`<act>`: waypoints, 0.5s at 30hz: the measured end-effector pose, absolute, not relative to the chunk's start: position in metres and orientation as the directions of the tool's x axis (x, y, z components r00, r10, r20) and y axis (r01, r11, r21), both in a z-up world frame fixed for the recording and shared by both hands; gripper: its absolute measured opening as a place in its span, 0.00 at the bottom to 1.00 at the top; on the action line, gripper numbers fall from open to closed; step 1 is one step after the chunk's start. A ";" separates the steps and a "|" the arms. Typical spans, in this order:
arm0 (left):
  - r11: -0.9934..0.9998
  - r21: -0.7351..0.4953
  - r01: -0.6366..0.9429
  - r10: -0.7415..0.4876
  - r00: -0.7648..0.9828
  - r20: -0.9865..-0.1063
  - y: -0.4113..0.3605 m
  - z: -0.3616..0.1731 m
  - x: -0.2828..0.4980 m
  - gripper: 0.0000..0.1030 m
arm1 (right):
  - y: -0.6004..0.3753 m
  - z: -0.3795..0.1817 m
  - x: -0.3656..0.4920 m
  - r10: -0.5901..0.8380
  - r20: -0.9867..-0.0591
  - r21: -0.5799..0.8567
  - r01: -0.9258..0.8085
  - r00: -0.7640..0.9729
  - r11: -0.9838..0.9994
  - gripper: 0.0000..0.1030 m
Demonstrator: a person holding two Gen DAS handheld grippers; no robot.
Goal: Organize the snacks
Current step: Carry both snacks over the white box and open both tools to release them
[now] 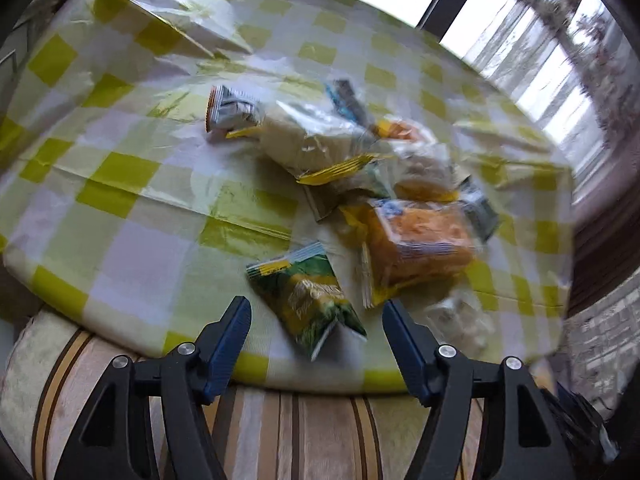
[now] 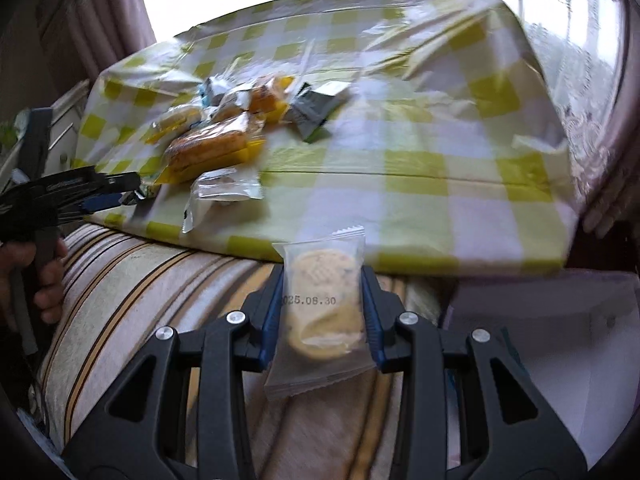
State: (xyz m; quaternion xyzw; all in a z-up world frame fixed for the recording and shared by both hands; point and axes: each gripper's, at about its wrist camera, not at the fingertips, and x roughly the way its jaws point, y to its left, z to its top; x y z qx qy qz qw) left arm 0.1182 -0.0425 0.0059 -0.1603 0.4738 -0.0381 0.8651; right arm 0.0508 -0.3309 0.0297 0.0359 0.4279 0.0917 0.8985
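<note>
A pile of wrapped snacks [image 1: 360, 160] lies on the yellow-checked tablecloth [image 1: 120, 168]. A green and yellow packet [image 1: 306, 300] lies nearest, just beyond my open, empty left gripper [image 1: 316, 308]. An orange cake pack [image 1: 416, 248] lies to its right. My right gripper [image 2: 323, 276] is shut on a clear cookie packet [image 2: 322, 304] stamped 2025.08.30, held over the striped cushion in front of the table edge. The pile also shows in the right wrist view [image 2: 224, 128], with the left gripper [image 2: 116, 190] at its near left.
A striped cushion [image 2: 160, 280] sits under the table's near edge. A white box [image 2: 540, 340] stands at lower right in the right wrist view. Windows and curtains lie behind the table. A clear small packet [image 2: 224, 188] lies near the table edge.
</note>
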 end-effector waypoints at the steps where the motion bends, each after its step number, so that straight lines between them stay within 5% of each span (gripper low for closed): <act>1: 0.952 -0.294 -0.084 -0.205 0.536 -0.819 -0.047 0.004 0.123 0.63 | -0.335 0.031 0.047 0.192 -0.760 0.145 -0.126 0.621 0.981 0.39; 3: 0.976 -0.208 -0.061 -0.145 0.530 -0.835 -0.060 0.004 0.126 0.38 | -0.340 0.034 0.042 0.183 -0.755 0.146 -0.112 0.629 0.983 0.39; 15: 0.983 -0.172 -0.066 -0.106 0.561 -0.821 -0.054 0.010 0.093 0.31 | -0.403 0.023 0.013 0.134 -0.762 0.201 0.035 0.634 0.979 0.39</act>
